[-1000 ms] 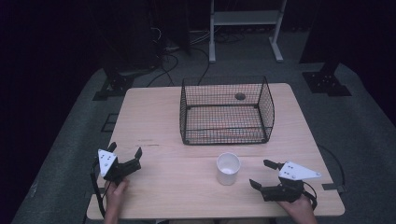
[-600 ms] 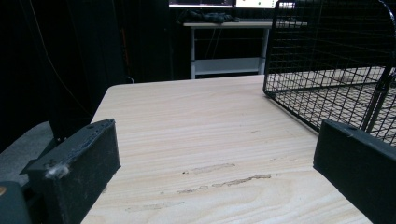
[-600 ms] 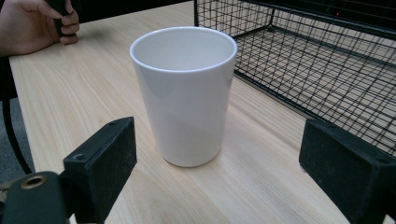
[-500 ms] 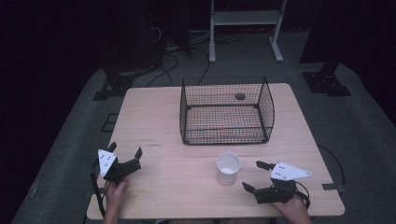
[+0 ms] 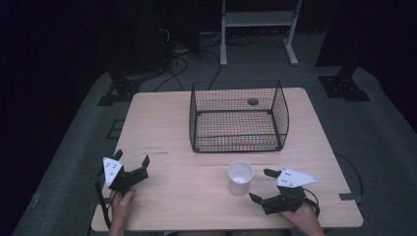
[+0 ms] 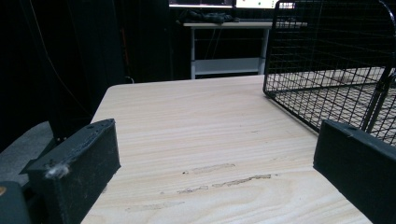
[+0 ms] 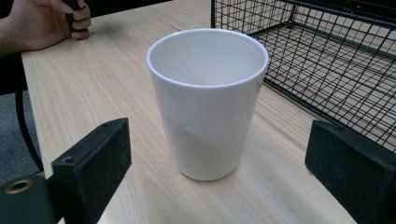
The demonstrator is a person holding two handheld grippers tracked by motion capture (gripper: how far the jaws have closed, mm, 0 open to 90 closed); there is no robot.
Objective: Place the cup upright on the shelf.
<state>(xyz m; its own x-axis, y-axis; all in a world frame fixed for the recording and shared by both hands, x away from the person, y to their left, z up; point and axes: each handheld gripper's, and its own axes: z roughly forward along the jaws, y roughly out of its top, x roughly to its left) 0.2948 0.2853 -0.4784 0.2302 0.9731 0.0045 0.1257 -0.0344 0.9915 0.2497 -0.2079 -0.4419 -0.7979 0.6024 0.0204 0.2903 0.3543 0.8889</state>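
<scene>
High view: on the wooden tabletop (image 5: 172,123) a black wire basket (image 5: 238,118) stands beyond the upright white cup (image 5: 240,177). Right tool (image 5: 259,185), jaws just widening, faces the cup without touching; left tool (image 5: 132,164) rests released, well apart.

- The white tapered ceramic-looking cup (image 7: 208,100) is smooth with a soft gloss.
- The pale wooden table (image 6: 196,135) shows matt grain, scuffed in patches.
- The black wire-mesh basket (image 5: 238,118) looks like thin coated metal.
- The right gripper (image 7: 219,163) has matt black, slightly rough jaws.
- The floor (image 5: 74,147) is grey carpet, rough.
</scene>
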